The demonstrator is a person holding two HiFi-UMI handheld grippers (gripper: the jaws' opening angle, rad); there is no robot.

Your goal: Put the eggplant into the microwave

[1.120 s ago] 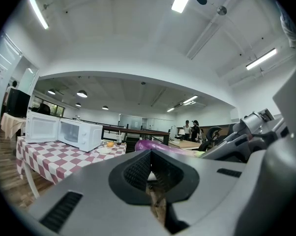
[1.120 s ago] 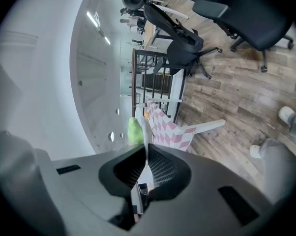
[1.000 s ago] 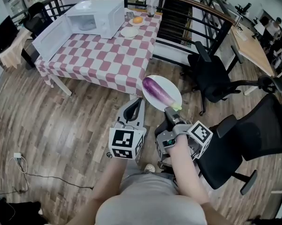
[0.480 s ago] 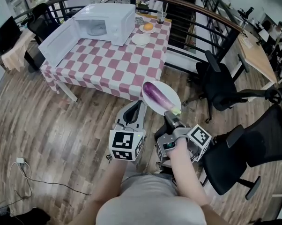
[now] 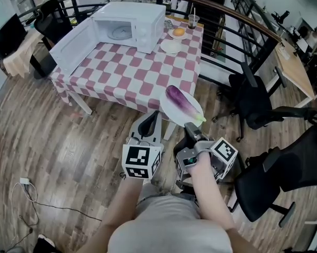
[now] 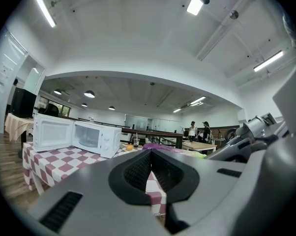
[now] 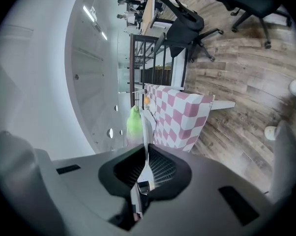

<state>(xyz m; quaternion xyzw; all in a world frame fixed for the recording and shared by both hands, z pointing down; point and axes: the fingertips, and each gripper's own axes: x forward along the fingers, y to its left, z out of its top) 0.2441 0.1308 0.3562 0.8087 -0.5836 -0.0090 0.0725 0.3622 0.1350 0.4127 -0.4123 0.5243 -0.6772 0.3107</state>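
Since the earlier frame, the checked table (image 5: 121, 73) and the white microwave (image 5: 131, 19) had been shifted right in the head view and appeared nearer. At upper left, the microwave's door (image 5: 69, 42) was seen swung open. At lower centre, the left gripper (image 5: 157, 115) was held with its jaws pressed together on nothing. Just right of it, the white plate (image 5: 169, 111) was clamped at its near rim by the clenched right gripper (image 5: 190, 125). The eggplant (image 5: 180, 101) lay on that plate, overlapping the table's near edge in the picture. Black office chairs (image 5: 253, 101) stood at right.
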